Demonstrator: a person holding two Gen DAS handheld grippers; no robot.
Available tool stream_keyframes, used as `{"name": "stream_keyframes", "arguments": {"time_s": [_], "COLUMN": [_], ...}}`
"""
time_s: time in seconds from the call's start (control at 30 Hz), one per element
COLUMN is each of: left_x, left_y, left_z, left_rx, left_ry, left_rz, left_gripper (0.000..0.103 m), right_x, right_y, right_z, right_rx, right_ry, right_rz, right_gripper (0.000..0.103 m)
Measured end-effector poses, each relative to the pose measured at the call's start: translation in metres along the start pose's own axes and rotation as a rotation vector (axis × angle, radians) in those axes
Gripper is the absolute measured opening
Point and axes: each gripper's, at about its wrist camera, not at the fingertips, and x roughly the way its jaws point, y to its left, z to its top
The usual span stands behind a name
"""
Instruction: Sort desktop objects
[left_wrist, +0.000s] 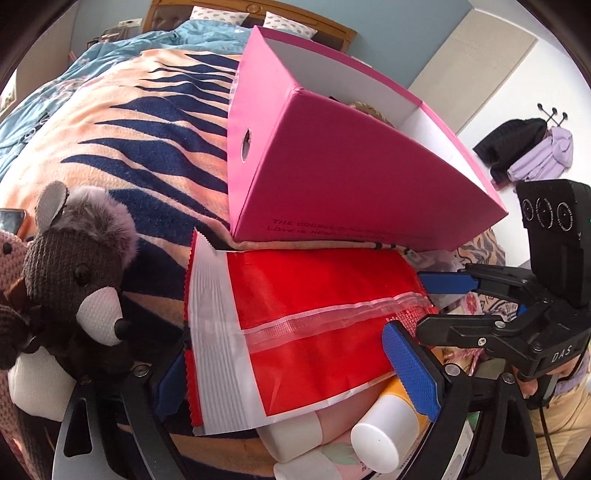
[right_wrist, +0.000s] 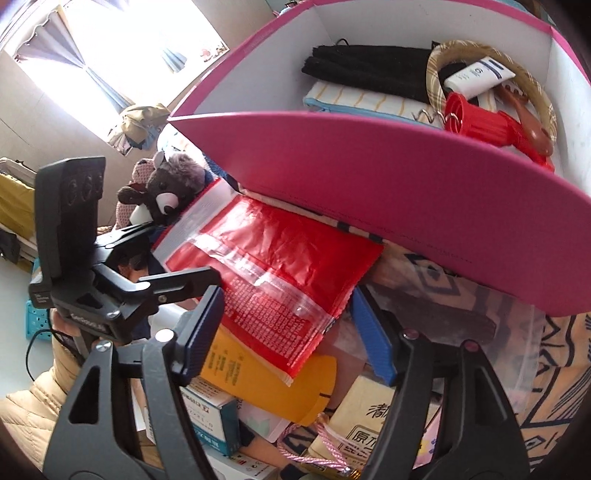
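A red zip bag (left_wrist: 314, 295) with a white sealed end lies across a pile of small things, just in front of a pink cardboard box (left_wrist: 332, 177). My left gripper (left_wrist: 286, 343) is open. Its fingers stand wide apart along the bag's two long edges, and the bag covers the left finger. My right gripper (right_wrist: 288, 299) is open too, with the printed corner of the red bag (right_wrist: 280, 251) between its blue pads (right_wrist: 369, 339), which do not press on it. In the left wrist view the right gripper (left_wrist: 423, 301) straddles the bag's right end. The pink box (right_wrist: 369, 166) is open on top.
The box holds black cloth (right_wrist: 369, 70), a white tube (right_wrist: 480, 74) and a red plastic piece (right_wrist: 487, 122). A dark plush toy (left_wrist: 74, 280) sits left of the bag. Under the bag lie a white-capped bottle (left_wrist: 384, 439), a yellow pouch (right_wrist: 266, 376) and a medicine carton (right_wrist: 210, 417). A striped blanket (left_wrist: 129, 147) covers the bed.
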Motion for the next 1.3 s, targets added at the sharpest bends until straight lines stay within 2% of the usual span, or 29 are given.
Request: {"name": "stream_keyframes", "arguments": {"time_s": [0.2,0.4,0.43,0.6,0.73,0.9,1.03,1.17,1.23,1.3], "left_x": [-0.004,-0.009,-0.010,-0.016,-0.020,-0.018,-0.018,-0.018,-0.019,-0.019], "left_y": [-0.001,-0.005,-0.007,-0.011,-0.018,-0.018,-0.017,-0.016,-0.014,-0.011], "left_z": [0.002,0.003,0.003,0.002,0.001,0.005,0.006,0.006,0.005,0.004], "left_rx": [-0.003,0.014,0.019,0.028,0.054,0.058,0.067,0.069,0.066,0.068], "left_ry": [0.006,0.000,-0.003,-0.002,-0.012,-0.011,-0.013,-0.016,-0.013,-0.008], "left_rz": [0.003,0.011,0.012,-0.009,0.000,0.005,0.010,0.012,0.008,0.016], "left_gripper": [0.089,0.084,0.084,0.080,0.080,0.078,0.076,0.074,0.072,0.071], "right_x": [-0.002,-0.008,-0.009,-0.014,-0.016,-0.008,-0.003,0.004,0.007,0.008], "right_y": [0.003,0.006,0.005,0.011,0.008,-0.007,-0.007,0.000,0.001,0.004], "right_z": [-0.003,-0.007,-0.007,-0.013,-0.014,-0.008,-0.001,0.006,0.008,0.008], "right_rx": [-0.010,-0.029,-0.031,-0.070,-0.050,0.037,0.061,0.051,0.051,0.031], "right_ry": [-0.021,-0.055,-0.058,-0.076,-0.080,-0.035,-0.025,-0.024,-0.027,-0.028], "right_rz": [0.000,0.026,0.025,0.025,0.046,0.072,0.047,0.023,0.024,0.025], "right_gripper": [0.073,0.062,0.056,0.044,0.043,0.044,0.055,0.058,0.057,0.046]}}
